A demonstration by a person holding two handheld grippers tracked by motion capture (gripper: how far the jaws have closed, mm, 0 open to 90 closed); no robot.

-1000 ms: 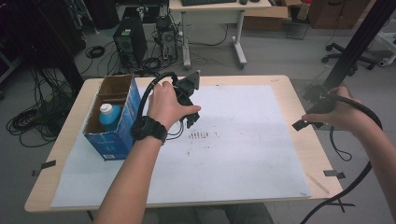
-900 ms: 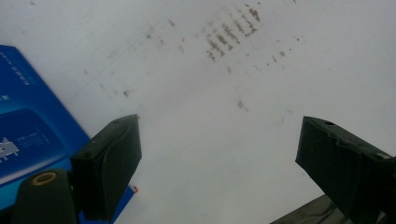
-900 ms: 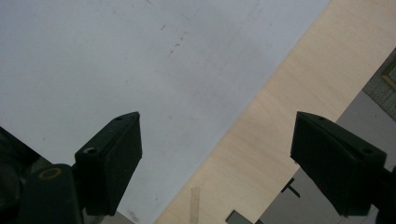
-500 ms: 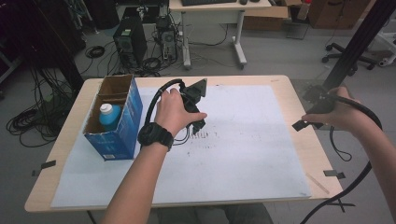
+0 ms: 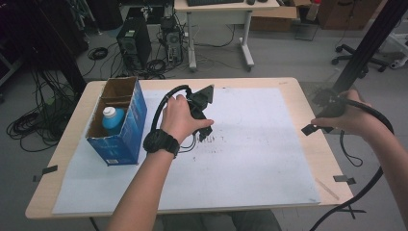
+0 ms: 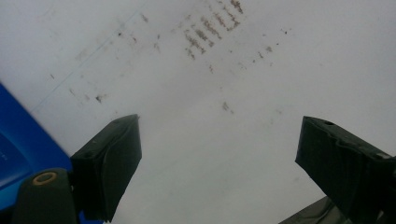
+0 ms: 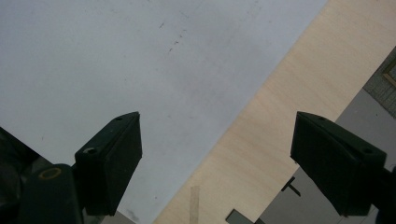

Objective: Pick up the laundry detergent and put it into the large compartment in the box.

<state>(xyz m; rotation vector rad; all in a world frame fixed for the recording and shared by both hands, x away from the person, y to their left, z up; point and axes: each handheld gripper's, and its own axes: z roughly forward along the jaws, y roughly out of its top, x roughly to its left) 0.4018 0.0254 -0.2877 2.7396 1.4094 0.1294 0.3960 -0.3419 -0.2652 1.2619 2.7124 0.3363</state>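
- The left gripper (image 5: 199, 108) is held over the white sheet (image 5: 250, 159), just right of the blue box (image 5: 122, 132), near the table's far edge.
- In the left gripper view its jaws stand wide apart with nothing between them; below them lie bare sheet and some dark smudges (image 6: 205, 35), and the box's blue wall (image 6: 23, 140) shows at the left.
- The left hand (image 5: 180, 118) wraps the gripper body; its grey plate points toward the far side of the table, its cable loops back to the wrist.
- The box stands upright on the sheet's left part, open at the top, its long axis running from the near side to the far side of the table (image 5: 293, 86).
- A bottle (image 5: 113, 118) with a white cap stands upright in the box's nearer compartment, cap up.
- The right gripper (image 5: 322, 120) is held at the table's right edge, well apart from the box.
- In the right gripper view its jaws are also spread wide and hold nothing; under them run the sheet's edge and bare wood (image 7: 289, 93).
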